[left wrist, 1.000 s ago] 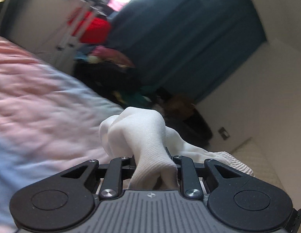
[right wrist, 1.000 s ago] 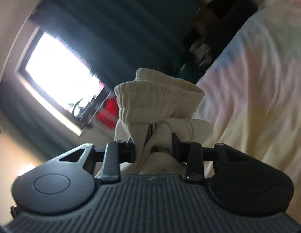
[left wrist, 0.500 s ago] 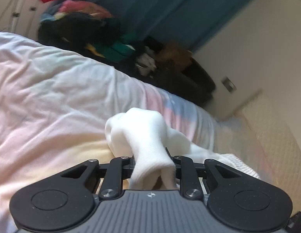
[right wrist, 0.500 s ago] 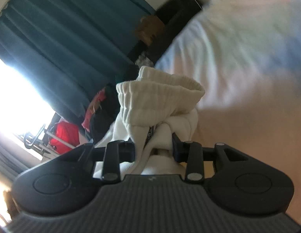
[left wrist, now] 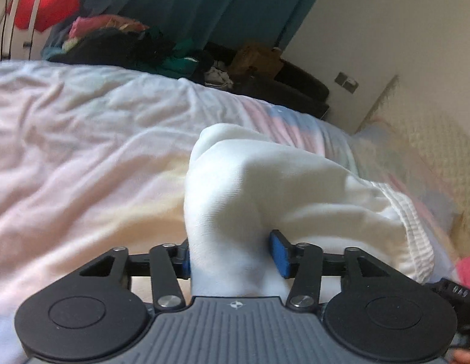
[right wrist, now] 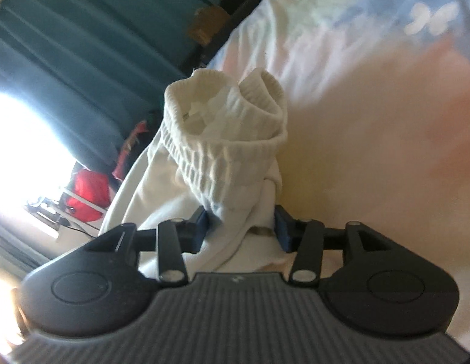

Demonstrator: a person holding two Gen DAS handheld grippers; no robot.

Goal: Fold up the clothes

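Observation:
A white garment (left wrist: 250, 182) with a ribbed elastic waistband lies bunched over the bed. My left gripper (left wrist: 233, 257) is shut on a fold of its smooth cloth, low over the bedspread. My right gripper (right wrist: 241, 227) is shut on the same white garment (right wrist: 223, 151) just below the gathered ribbed waistband, which stands up in front of the fingers. The garment hangs between the two grippers.
A pastel rumpled bedspread (left wrist: 83, 151) fills both views. Beyond the bed are a pile of dark and coloured clothes (left wrist: 119, 45), teal curtains (left wrist: 189, 0), a red bag (left wrist: 46, 3), a white wall with a socket (left wrist: 345, 82) and a bright window (right wrist: 19, 139).
Both grippers have swung down from facing the curtains to low over the bed, carrying the garment. The jaws of both have widened a little, still touching the cloth.

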